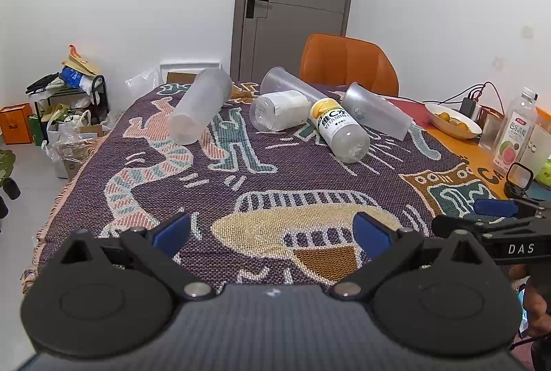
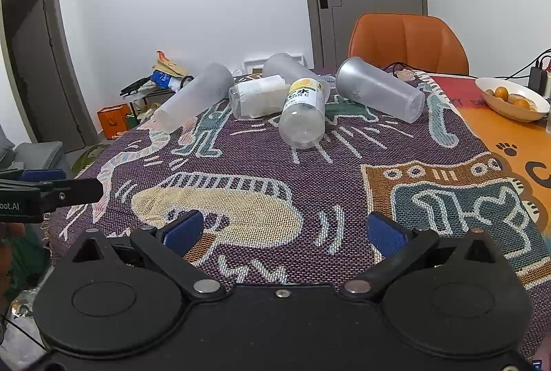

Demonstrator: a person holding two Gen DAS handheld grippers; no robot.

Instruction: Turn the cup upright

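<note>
Three frosted plastic cups lie on their sides at the far end of the patterned cloth: a left cup (image 1: 201, 111) (image 2: 196, 102), a back cup (image 1: 289, 82) (image 2: 286, 64) and a right cup (image 1: 377, 111) (image 2: 378, 94). Between them lie a white-labelled bottle (image 1: 280, 111) (image 2: 256, 101) and a yellow-labelled vitamin bottle (image 1: 339, 130) (image 2: 303, 111). My left gripper (image 1: 273, 230) is open and empty over the near cloth. My right gripper (image 2: 284, 230) is open and empty, also near the front; it shows at the right of the left wrist view (image 1: 496, 209).
The woven cloth (image 1: 241, 185) covers the table. An orange chair (image 1: 347, 63) stands behind it. To the right are a bowl of oranges (image 2: 513, 97), a juice bottle (image 1: 515, 130) and cables. Clutter and bags sit on the floor at the left (image 1: 65, 109).
</note>
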